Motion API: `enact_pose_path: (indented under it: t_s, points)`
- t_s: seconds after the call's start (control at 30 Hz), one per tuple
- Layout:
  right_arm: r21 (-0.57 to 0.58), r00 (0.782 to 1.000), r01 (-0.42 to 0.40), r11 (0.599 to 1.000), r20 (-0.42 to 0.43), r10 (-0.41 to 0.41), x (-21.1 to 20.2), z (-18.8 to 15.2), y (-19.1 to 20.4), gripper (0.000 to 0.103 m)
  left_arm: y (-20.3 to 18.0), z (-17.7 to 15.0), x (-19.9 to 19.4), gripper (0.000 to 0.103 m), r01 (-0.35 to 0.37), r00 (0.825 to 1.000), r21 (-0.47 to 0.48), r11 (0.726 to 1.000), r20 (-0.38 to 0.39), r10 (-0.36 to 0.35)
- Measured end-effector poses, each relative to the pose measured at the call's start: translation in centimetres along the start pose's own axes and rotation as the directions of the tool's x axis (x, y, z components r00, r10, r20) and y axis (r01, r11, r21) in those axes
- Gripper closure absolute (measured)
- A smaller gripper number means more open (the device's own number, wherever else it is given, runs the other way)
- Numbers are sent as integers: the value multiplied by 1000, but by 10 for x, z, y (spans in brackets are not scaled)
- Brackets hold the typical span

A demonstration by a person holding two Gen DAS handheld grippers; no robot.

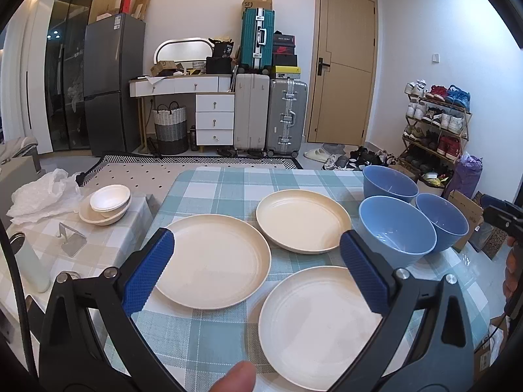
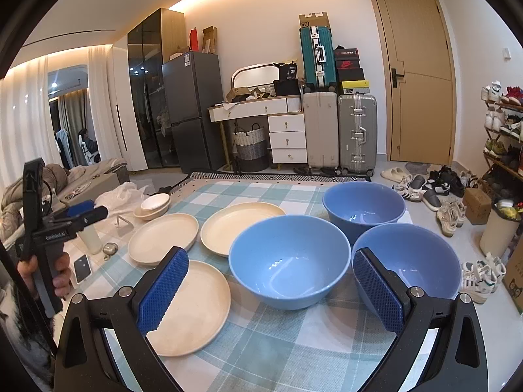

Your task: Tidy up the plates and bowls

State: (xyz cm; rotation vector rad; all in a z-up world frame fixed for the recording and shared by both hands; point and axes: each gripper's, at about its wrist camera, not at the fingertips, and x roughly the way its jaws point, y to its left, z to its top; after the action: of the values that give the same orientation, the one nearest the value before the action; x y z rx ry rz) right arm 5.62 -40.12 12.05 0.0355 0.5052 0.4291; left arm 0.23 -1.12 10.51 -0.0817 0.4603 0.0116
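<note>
In the left wrist view, the left gripper (image 1: 256, 263) hangs with its blue ribbed pads spread wide and nothing between them, above three shallow cream round plates. One plate (image 1: 214, 261) lies at nine o'clock of the cluster, one (image 1: 304, 220) at twelve, one (image 1: 318, 323) at five — all flat on the teal-and-white checked tablecloth (image 1: 225, 189), rims close together. The likely trouble is this: a thin, low rim offers the pads little to bite, so a plate could skid across the cloth or tip out of a shallow pinch and knock its neighbour. A second, beige-checked table with small white stacked bowls (image 1: 106, 204) stands at nine o'clock.

In the right wrist view, the right gripper (image 2: 271, 289) is likewise released and empty, facing three deep blue plastic bowls: the nearest (image 2: 289, 261) at centre, one (image 2: 407, 261) at three o'clock, one (image 2: 364, 205) at one. Their smooth sloping walls may slip from a loose grip, and the right-hand bowl sits near the table edge. Beyond lie suitcases, a fridge and a wooden door — a cluttered room.
</note>
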Motion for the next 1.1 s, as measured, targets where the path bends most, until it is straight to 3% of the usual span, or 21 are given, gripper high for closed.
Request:
enact_pose_path:
  t_s: [0.3,0.73,1.1]
  points:
    - [-17,999,-22,1000,-35,22,15,27,10,0,15,14,14,2,7,998,-21,1000,-67,-8]
    - [2,995,-67,998,-68,67,61,54,36,0,55,20,34,2,-66,992,-83,994,-116,57]
    - [9,987,-80,997,-139,80,111,68,67,0,110,12,54,2,-146,974,-133,980,-190,120]
